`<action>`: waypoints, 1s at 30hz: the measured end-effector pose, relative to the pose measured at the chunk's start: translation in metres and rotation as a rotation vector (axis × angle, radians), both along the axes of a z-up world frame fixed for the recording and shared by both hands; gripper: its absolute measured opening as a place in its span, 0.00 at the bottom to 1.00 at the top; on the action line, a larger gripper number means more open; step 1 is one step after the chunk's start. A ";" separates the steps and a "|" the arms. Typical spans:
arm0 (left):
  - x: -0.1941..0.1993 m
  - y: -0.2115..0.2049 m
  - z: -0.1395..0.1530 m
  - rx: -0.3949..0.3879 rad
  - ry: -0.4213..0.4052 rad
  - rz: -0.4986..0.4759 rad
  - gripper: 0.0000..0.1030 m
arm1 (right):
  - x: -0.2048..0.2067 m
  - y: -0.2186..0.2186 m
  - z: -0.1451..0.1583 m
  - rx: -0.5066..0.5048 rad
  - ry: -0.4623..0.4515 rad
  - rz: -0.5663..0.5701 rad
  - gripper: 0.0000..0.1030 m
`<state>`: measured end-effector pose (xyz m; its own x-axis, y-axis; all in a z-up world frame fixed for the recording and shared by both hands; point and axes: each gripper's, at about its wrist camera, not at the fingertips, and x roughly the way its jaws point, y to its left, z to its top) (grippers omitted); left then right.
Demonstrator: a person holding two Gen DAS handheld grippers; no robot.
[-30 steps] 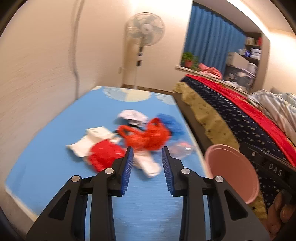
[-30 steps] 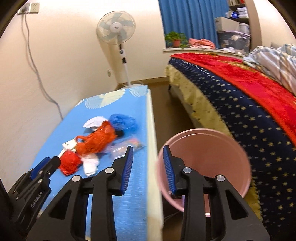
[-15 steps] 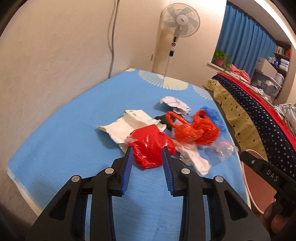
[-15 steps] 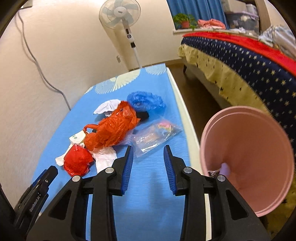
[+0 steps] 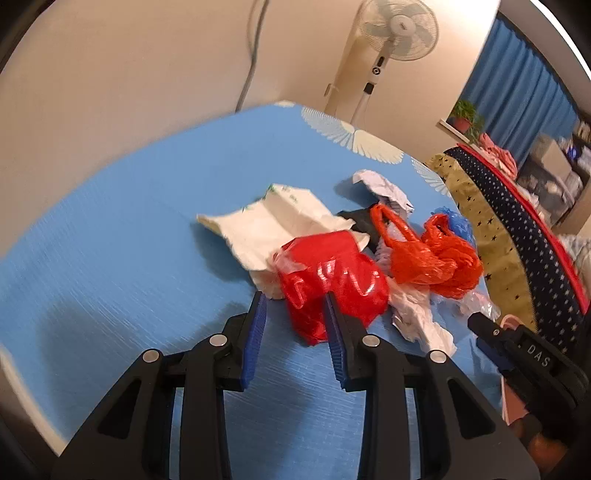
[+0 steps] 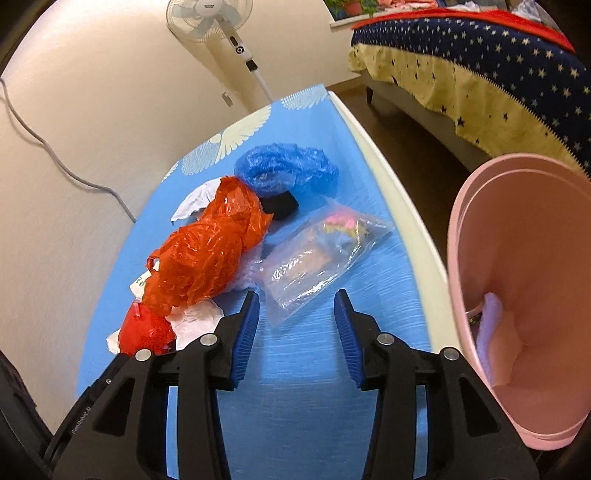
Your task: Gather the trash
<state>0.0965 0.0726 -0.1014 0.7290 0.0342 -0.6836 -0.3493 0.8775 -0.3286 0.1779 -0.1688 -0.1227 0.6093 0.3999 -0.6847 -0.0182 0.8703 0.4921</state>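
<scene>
A pile of trash lies on a blue table (image 5: 110,240). It holds a shiny red wrapper (image 5: 332,280), a white paper bag (image 5: 273,225), an orange plastic bag (image 5: 432,254), white tissue (image 5: 417,321) and a blue plastic wad (image 6: 288,170). My left gripper (image 5: 293,317) is open, its fingers at the near edge of the red wrapper. My right gripper (image 6: 297,317) is open, just short of a clear zip bag (image 6: 317,254). The orange bag (image 6: 207,251) lies left of it. A pink bin (image 6: 524,295) stands at the table's right edge with something pale inside.
A wall with a cable (image 6: 66,170) runs along the table's left side. A standing fan (image 5: 391,33) is behind the table. A bed with a starred cover (image 6: 480,66) is to the right, across a strip of dark floor (image 6: 402,133).
Both grippers have moved forward and lower toward the trash pile. The left has closed in on the red wrapper, the right on the clear zip bag. Both stay open.
</scene>
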 end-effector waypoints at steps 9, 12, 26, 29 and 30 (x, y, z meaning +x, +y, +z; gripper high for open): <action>0.004 0.004 -0.010 -0.086 -0.024 -0.073 0.17 | 0.002 0.008 -0.003 -0.027 0.005 0.029 0.13; 0.005 -0.002 -0.006 -0.073 -0.031 -0.093 0.13 | -0.002 0.008 0.000 -0.040 -0.008 0.039 0.06; -0.009 -0.022 0.031 0.054 -0.089 -0.118 0.00 | -0.035 -0.001 0.043 -0.167 -0.126 0.082 0.03; -0.013 -0.021 0.031 0.079 -0.086 -0.120 0.00 | -0.046 -0.005 0.050 -0.188 -0.147 0.092 0.03; -0.014 -0.018 0.030 0.062 -0.087 -0.114 0.00 | -0.048 -0.006 0.051 -0.190 -0.151 0.094 0.03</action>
<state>0.0822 0.0549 -0.0713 0.7872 -0.0119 -0.6165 -0.2191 0.9292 -0.2977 0.1299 -0.1743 -0.0720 0.6769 0.3322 -0.6569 -0.1641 0.9380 0.3053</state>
